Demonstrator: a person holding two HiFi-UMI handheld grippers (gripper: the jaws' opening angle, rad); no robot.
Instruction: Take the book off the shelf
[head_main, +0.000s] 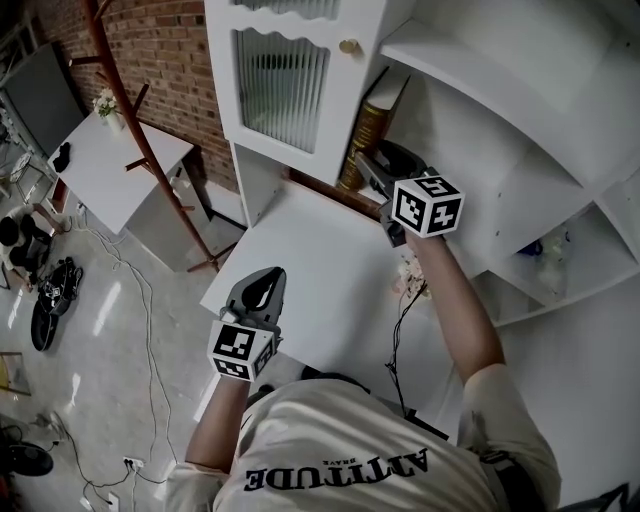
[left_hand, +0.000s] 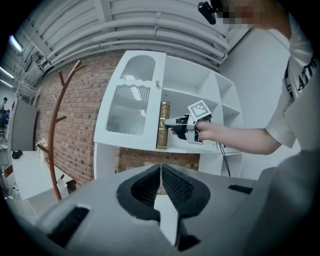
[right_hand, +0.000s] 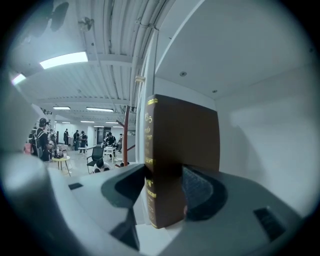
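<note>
A brown book with gold lettering (head_main: 365, 125) stands upright in the open compartment of the white shelf unit (head_main: 470, 130), right beside the glass door. My right gripper (head_main: 364, 166) reaches into that compartment. In the right gripper view the book (right_hand: 182, 145) sits between the two pads, which press on its lower part, so my right gripper (right_hand: 165, 172) is shut on it. The left gripper view shows the same book (left_hand: 163, 125) with the right gripper (left_hand: 172, 123) at it. My left gripper (head_main: 262, 280) hangs shut and empty over the white table (head_main: 310, 250), well short of the shelf.
The glass cabinet door (head_main: 280, 85) with a gold knob borders the book on the left. A red coat stand (head_main: 130, 120) and a white side table (head_main: 110, 170) stand at the left, cables (head_main: 130, 300) trail across the floor. Small items (head_main: 545, 250) fill the right compartments.
</note>
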